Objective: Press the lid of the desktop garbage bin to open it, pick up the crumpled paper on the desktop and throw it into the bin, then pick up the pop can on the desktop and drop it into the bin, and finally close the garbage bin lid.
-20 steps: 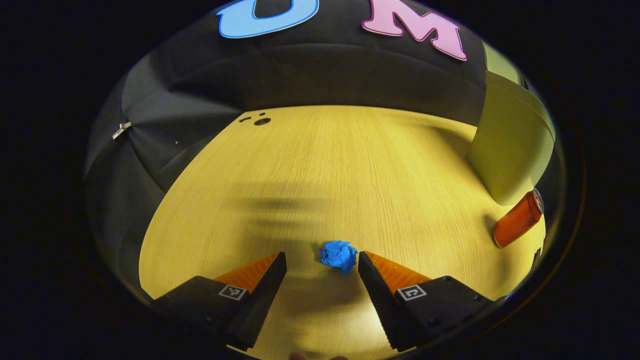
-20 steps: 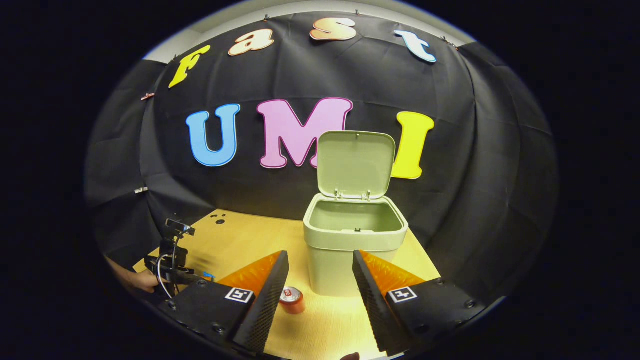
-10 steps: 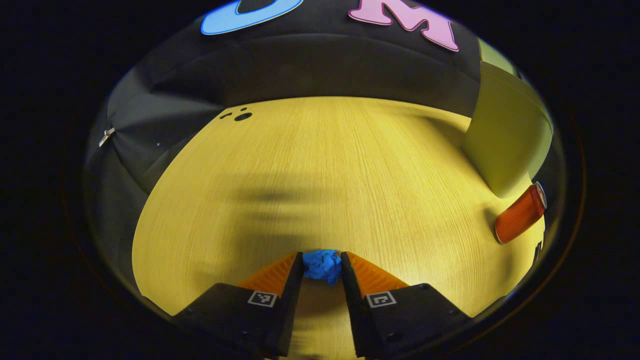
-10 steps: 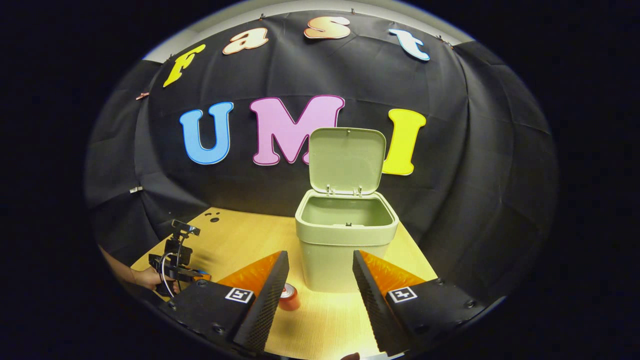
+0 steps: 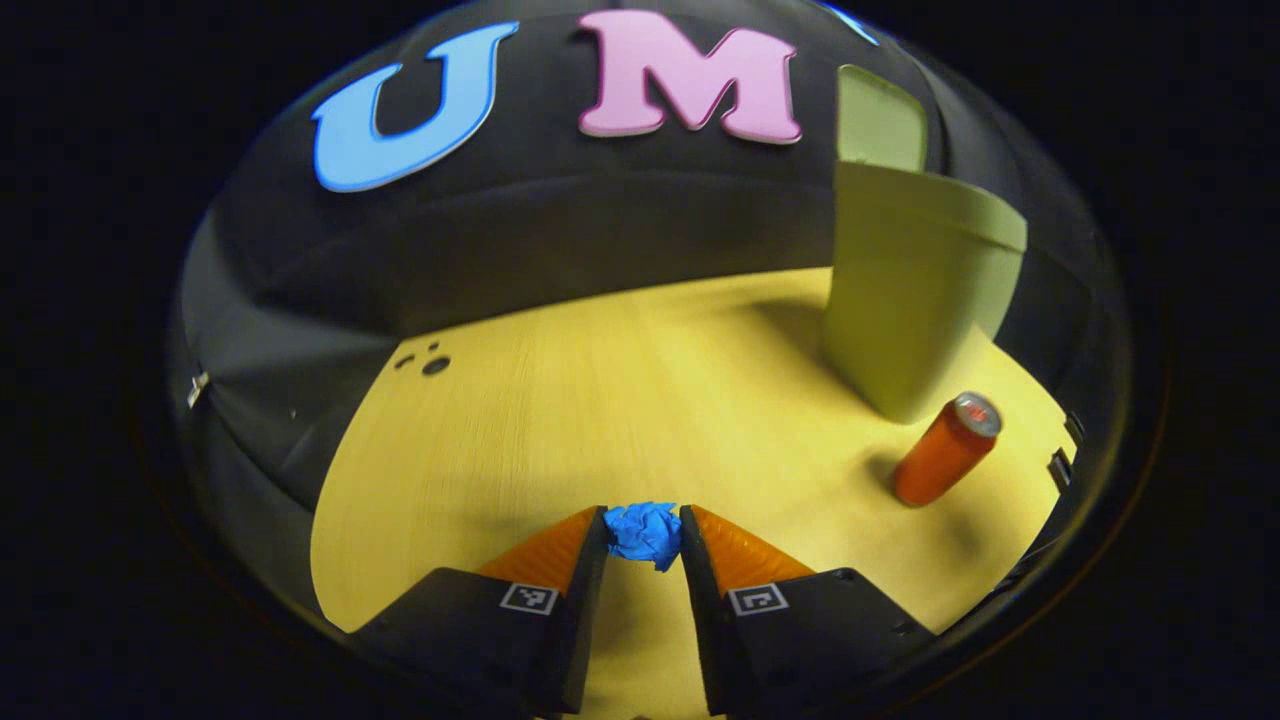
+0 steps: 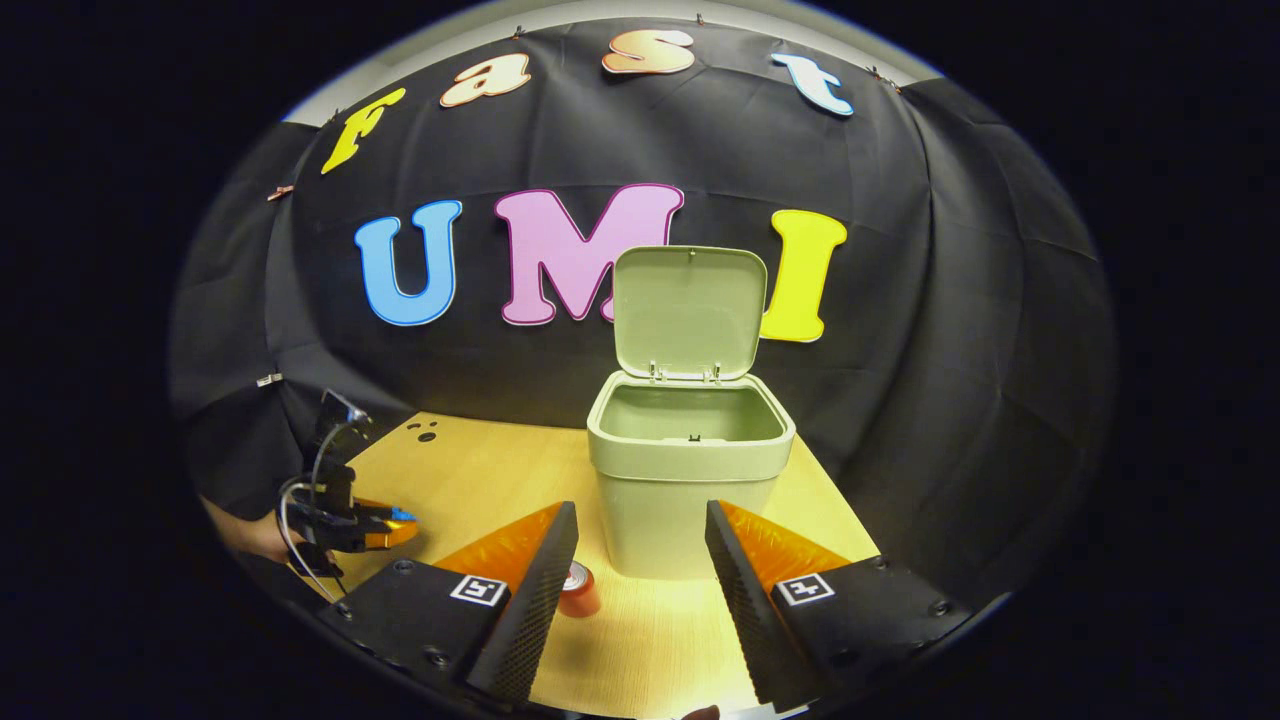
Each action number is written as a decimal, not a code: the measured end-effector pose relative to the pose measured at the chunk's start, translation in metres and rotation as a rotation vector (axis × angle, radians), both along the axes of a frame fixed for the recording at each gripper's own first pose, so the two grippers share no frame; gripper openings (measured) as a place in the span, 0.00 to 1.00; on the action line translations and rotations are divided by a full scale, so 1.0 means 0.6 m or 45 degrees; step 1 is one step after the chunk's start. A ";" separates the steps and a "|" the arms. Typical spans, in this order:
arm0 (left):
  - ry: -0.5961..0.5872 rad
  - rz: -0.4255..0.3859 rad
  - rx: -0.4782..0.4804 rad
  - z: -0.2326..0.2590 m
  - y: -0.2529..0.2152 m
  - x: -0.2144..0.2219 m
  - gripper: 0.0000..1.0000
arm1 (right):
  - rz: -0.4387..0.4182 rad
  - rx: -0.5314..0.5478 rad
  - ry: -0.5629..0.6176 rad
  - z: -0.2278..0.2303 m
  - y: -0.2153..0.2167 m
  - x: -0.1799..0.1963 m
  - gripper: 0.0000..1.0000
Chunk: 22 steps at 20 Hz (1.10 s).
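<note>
Lifted and swung toward the bin (image 5: 915,290) since the earlier frame, the left gripper (image 5: 643,535) now carries the crumpled paper (image 5: 643,531) clear of the table (image 5: 600,400), both fingers pinching it at their tips. That paper looks light and soft (it should squash, not slip), so a pinch across its middle seems enough. Ahead of the right gripper (image 6: 640,540), whose jaws stand wide apart and empty, the bin's lid (image 6: 688,310) stands up, with the pop can (image 6: 578,590) upright just beyond its left finger.

Left gripper view hugs the table (image 5: 560,400); right gripper view faces the bin (image 6: 688,470), sharing both.
</note>
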<state>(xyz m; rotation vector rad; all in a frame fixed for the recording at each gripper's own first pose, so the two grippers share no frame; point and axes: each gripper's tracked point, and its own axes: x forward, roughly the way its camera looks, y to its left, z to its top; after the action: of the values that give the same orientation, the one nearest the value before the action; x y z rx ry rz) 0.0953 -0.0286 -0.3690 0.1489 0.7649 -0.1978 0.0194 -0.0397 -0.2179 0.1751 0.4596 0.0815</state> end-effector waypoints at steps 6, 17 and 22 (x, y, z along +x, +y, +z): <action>-0.179 -0.136 -0.188 0.160 -0.132 0.038 0.47 | -0.013 0.000 0.014 -0.010 -0.006 -0.005 0.82; -0.426 -0.431 -0.371 0.356 -0.345 0.162 0.47 | -0.029 -0.013 0.076 -0.049 -0.018 -0.043 0.82; -0.459 -0.491 -0.479 0.396 -0.421 0.205 0.47 | -0.037 -0.013 0.110 -0.066 -0.022 -0.056 0.82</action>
<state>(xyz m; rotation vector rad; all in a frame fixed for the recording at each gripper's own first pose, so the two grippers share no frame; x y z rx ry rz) 0.2186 -0.2813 -0.1314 -0.0283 0.3237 -0.6576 -0.0145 -0.0529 -0.2576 0.1758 0.5434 0.0430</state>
